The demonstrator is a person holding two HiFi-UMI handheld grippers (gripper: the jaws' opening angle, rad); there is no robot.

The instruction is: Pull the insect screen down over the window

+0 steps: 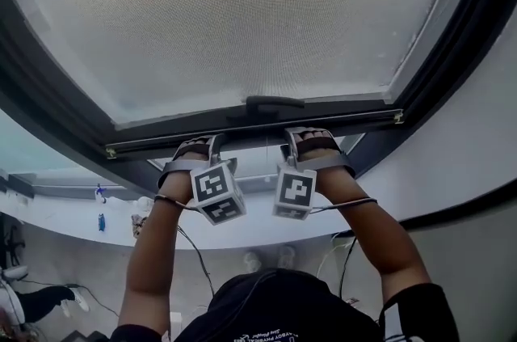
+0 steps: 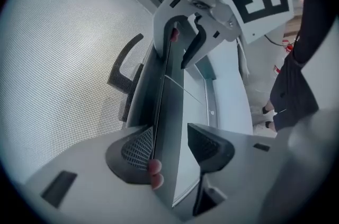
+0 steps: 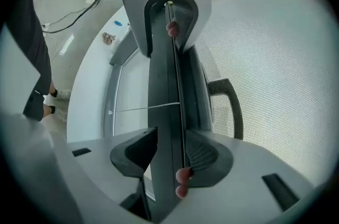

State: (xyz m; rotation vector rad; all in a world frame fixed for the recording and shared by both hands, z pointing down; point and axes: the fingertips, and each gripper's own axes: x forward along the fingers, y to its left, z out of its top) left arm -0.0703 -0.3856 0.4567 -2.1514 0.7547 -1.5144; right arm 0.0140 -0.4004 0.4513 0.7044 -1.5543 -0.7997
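Observation:
The insect screen's grey mesh (image 1: 242, 9) fills the window above me. Its dark bottom bar (image 1: 161, 140) carries a dark handle (image 1: 275, 102) at mid-span. My left gripper (image 1: 198, 145) holds the bar from below, left of the handle, and my right gripper (image 1: 311, 137) holds it just right of the handle. In the left gripper view the bar (image 2: 161, 101) runs between the pads of the left gripper (image 2: 169, 146), with the right gripper (image 2: 183, 40) clamped farther along. In the right gripper view the right gripper (image 3: 167, 157) pinches the bar (image 3: 164, 85), and the handle (image 3: 233, 106) sits beside it.
A dark window frame (image 1: 48, 114) curves round the screen. A white sill (image 1: 81, 219) lies below the bar and a white wall (image 1: 485, 154) stands to the right. Cables hang near my arms. A person in dark clothes (image 2: 296, 85) stands on the floor behind.

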